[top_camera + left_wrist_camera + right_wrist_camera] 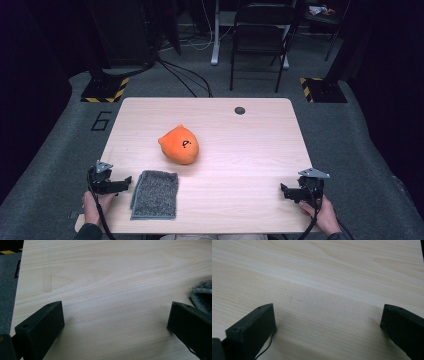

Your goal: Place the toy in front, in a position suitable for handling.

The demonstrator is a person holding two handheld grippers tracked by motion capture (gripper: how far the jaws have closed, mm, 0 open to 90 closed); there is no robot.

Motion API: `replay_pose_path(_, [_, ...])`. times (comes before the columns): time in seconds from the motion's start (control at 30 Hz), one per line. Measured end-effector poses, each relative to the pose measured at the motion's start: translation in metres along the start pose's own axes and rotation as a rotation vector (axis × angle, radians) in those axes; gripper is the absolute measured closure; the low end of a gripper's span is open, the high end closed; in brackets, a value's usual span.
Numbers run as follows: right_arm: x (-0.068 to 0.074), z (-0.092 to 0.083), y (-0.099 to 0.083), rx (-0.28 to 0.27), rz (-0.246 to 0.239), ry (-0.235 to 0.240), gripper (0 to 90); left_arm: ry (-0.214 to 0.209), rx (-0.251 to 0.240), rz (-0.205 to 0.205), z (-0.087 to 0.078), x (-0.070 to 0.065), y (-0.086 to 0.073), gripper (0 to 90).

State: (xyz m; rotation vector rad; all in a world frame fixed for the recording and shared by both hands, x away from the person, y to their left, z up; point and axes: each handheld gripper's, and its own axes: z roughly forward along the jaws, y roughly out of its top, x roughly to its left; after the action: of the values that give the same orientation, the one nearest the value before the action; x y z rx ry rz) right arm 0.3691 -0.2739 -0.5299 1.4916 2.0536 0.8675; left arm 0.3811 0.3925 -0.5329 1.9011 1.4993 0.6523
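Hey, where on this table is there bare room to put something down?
The widest bare patch lies between the orange plush toy and the right hand-held gripper, out to the table right edge. The far strip behind the toy is free too, apart from a small dark round spot. It is crowded near-left: grey cloth beside the left hand-held gripper.

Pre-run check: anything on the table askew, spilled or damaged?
Nothing stands out. The orange plush sits mid-table, the grey cloth lies folded flat near the left gripper, both intact. Both grippers rest open and empty.
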Motion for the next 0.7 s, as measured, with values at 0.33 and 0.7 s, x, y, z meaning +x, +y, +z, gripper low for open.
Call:
replay_pose_path(0.33, [0.0025,0.0016,0.0021,0.005,-0.013,0.013,0.0,0.0,0.001,0.001,-0.0001,0.0001,0.0,0.1])
replay_pose_path(0.7, [0.0019,0.0028,0.0029,-0.002,-0.046,0.043,0.0,0.003,0.005,0.007,-0.0008,0.0,-0.0001,0.1])
